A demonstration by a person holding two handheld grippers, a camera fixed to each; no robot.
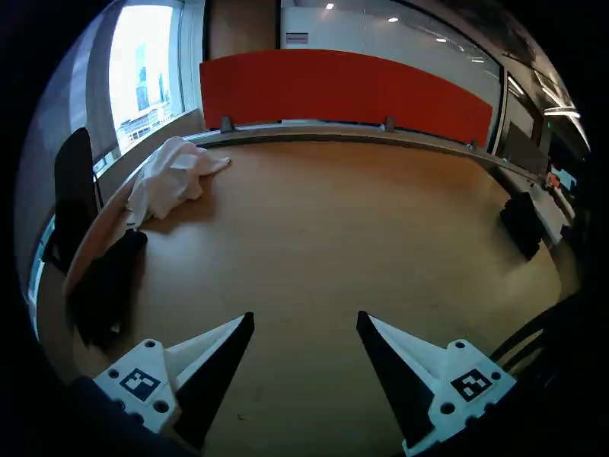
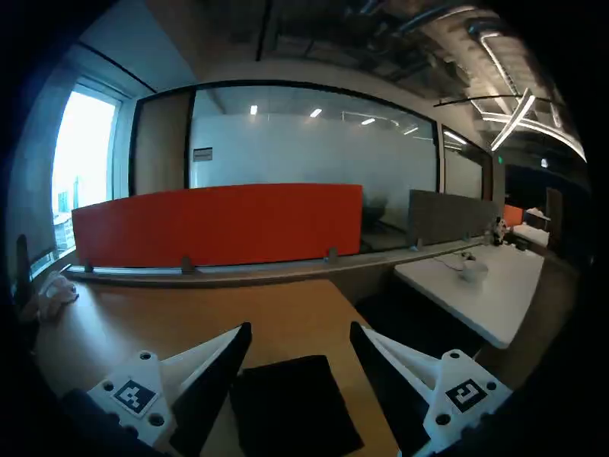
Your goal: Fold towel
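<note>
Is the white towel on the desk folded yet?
No. The white towel lies bunched in a crumpled heap near the desk edge.

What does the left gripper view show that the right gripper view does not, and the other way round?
Left gripper view: the open left gripper over the wooden desk and a black chair beside the desk's left edge. Right gripper view: the open right gripper above a black mat, a white table with a pale bowl on it, and a grey divider. Both: the desk, the orange divider and the crumpled white towel, small at the far left in the right gripper view.
</note>
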